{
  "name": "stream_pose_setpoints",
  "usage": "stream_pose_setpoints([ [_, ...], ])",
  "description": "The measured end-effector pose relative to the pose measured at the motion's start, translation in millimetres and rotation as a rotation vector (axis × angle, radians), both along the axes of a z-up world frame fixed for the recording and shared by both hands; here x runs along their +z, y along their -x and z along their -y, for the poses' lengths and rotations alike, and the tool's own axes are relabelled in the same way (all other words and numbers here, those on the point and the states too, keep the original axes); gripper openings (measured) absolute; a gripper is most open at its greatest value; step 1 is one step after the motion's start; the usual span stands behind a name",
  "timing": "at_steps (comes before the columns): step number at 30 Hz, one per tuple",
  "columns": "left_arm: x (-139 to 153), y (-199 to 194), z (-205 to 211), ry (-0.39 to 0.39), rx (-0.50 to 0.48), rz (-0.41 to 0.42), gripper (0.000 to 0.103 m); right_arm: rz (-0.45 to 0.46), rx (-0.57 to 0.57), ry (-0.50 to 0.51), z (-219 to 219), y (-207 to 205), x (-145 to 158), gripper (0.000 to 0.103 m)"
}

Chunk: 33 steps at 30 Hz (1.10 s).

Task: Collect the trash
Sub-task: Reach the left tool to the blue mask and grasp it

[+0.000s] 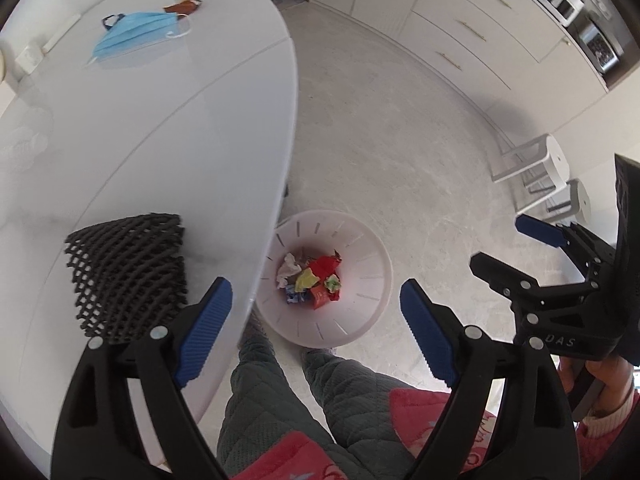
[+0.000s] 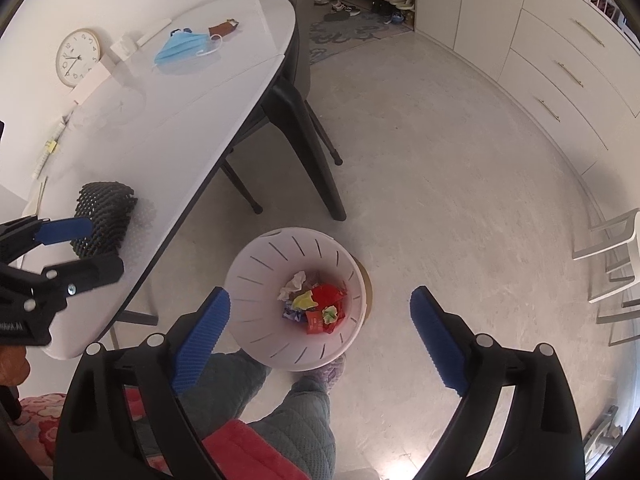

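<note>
A white slotted bin stands on the floor beside the white oval table, with crumpled colourful trash at its bottom. On the table lie a black foam net, a blue face mask and a brown wrapper. My left gripper hangs open above the table edge and bin, nothing between its pads. My right gripper is open and empty above the bin.
A person's quilted trouser legs and slipper stand just behind the bin. A dark chair is tucked under the table. White stools and drawer cabinets line the right side. A wall clock leans behind the table.
</note>
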<state>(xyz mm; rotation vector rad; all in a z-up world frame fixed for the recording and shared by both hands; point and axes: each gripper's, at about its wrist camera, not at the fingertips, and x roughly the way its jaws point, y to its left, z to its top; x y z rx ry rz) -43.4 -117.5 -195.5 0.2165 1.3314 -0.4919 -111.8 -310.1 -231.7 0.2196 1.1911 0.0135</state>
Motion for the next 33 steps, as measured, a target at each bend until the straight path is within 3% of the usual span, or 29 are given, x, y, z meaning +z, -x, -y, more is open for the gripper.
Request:
stream_pose_setpoints([
  [6,21,-18,-28,-0.007,0.114,0.056,0.083,0.018,0.038,-0.016,-9,-14,11,0.1],
  [8,28,-27,-41,-0.006,0.164,0.078,0.095,0.028,0.056,-0.018,-13,-23,16,0.1],
  [12,45,-49,-69,0.008,0.279,0.129,0.096,0.074,0.113,-0.022,-22,-50,32,0.1],
  [21,68,-147,-95,0.033,0.406,0.185,0.096,0.172,0.211,0.024,-55,-159,70,0.1],
  [28,35,-270,-106,0.127,0.569,0.071,0.096,0.166,0.185,0.013,-70,-248,65,0.1],
  [33,1,-349,-112,0.134,0.7,0.039,0.096,0.144,0.153,0.0,-76,-310,47,0.1],
])
